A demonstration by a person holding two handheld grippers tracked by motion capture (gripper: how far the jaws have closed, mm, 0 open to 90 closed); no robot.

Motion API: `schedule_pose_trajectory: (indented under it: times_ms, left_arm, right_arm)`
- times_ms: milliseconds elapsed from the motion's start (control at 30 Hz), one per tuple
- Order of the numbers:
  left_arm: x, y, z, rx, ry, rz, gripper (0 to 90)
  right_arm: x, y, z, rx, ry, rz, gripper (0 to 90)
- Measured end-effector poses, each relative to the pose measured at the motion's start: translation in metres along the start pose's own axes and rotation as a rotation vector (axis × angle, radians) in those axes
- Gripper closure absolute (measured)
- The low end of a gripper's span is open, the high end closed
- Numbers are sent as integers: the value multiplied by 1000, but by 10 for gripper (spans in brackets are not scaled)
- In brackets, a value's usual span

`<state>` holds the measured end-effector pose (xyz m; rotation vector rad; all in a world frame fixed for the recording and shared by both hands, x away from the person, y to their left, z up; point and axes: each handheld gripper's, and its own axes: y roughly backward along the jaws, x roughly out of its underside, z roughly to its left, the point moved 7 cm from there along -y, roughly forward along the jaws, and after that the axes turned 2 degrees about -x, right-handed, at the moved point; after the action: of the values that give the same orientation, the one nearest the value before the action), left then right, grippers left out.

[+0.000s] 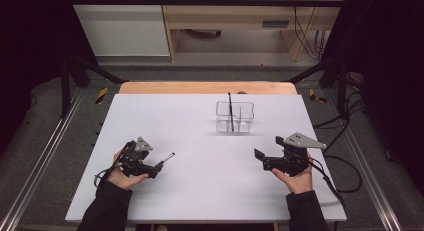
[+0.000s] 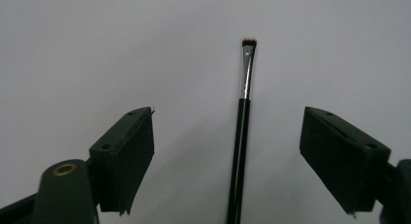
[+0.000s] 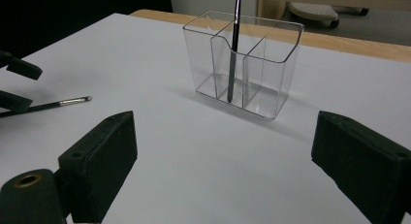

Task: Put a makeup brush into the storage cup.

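A thin black makeup brush (image 2: 241, 136) with a silver ferrule lies flat on the white table (image 1: 200, 191), bristles pointing away from my left gripper (image 2: 227, 122). The jaws stand on either side of its handle with gaps on both sides, so nothing is pressed. In the high view the left gripper (image 1: 159, 166) is at the table's near left, with the brush (image 1: 167, 158) sticking out toward the right. My right gripper (image 1: 260, 158) rests open at the near right, with nothing between its jaws (image 3: 223, 132). The right gripper view has the brush (image 3: 58, 104) at its left edge.
A clear plastic organizer (image 1: 235, 117) with several compartments stands at the table's far middle, and a second dark brush (image 3: 234, 44) stands upright in it. A wooden edge (image 1: 200, 87) runs behind the table. Dark frame posts and cables flank both sides.
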<state>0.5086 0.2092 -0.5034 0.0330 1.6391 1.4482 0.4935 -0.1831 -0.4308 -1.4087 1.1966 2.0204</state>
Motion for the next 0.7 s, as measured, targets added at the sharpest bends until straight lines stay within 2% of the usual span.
schedule_pose_trajectory:
  times_ms: [333,400,467,700]
  left_arm:
    - [4,-6,-3,-2,-27,46,335]
    - [5,-6,-3,-6,-30,49,397]
    - [5,-6,-4,6,-33,53,459]
    - [8,-9,-5,16,-34,81,558]
  right_arm:
    - [2,-2,0,0,2,12,97]
    - [2,-2,0,-1,2,12,97]
    - [2,-2,0,-1,1,12,98]
    - [3,-3,0,-1,4,15,97]
